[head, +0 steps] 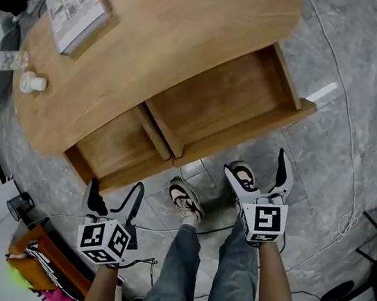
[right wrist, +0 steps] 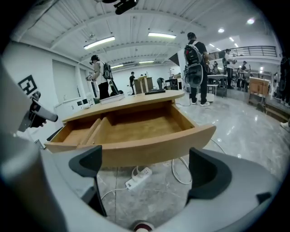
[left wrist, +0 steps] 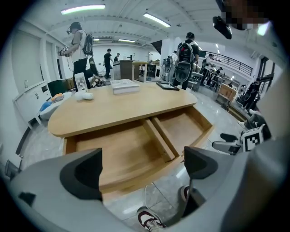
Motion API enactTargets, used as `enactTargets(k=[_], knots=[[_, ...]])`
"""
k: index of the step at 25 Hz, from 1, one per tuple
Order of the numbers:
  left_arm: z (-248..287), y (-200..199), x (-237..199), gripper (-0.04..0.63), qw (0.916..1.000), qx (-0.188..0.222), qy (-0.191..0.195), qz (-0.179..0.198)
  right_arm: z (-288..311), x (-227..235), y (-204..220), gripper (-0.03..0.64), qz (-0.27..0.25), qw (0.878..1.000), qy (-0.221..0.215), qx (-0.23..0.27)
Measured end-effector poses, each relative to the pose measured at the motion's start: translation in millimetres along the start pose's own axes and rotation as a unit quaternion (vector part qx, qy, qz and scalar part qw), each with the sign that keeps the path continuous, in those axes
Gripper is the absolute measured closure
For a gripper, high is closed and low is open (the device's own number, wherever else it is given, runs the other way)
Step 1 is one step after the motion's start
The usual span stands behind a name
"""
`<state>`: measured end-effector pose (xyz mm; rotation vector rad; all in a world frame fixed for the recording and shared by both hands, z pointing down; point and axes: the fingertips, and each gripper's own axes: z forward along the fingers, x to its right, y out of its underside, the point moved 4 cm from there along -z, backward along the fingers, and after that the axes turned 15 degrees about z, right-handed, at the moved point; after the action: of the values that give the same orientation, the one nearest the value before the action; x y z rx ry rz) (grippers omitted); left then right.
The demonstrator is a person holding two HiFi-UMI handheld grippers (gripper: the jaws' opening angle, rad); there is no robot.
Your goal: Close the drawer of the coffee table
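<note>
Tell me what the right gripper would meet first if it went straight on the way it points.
Most likely the drawer front, which lies across its line. The right gripper is open, empty and not touching it; depth is unclear.

**Surroundings: large open-plan hall under artificial light.**

The grey mottled polished floor [head: 373, 90] reflects the ceiling lamps. A white power strip [right wrist: 137, 177] lies on this floor, with a white looped cable [right wrist: 176, 174] just beside it. The white ribbed ceiling [right wrist: 77, 27] carries long fluorescent tube lights [right wrist: 161, 35] set in rows. A plain white wall [right wrist: 68, 74] closes the far side of the hall. A low white cabinet [left wrist: 29, 97] stands against the wall at the left of the left gripper view. A dark metal railing [left wrist: 229, 62] runs along a raised level at the right. Several people with backpacks [left wrist: 185, 59] stand in the background.
</note>
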<state>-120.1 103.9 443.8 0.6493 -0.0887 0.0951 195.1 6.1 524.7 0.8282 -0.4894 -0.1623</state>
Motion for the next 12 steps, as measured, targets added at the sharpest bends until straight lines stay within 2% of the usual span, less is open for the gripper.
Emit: enactTargets(k=[5, 12], knots=[[6, 4, -1, 0.038, 1.0, -0.004, -0.001, 0.005, 19, 0, 20, 0.029, -0.034, 0.999, -0.015, -0.018], [15, 7, 7, 0.038, 0.9998, -0.011, 0.008, 0.012, 43, 2, 30, 0.029, -0.046, 0.998, -0.029, -0.022]])
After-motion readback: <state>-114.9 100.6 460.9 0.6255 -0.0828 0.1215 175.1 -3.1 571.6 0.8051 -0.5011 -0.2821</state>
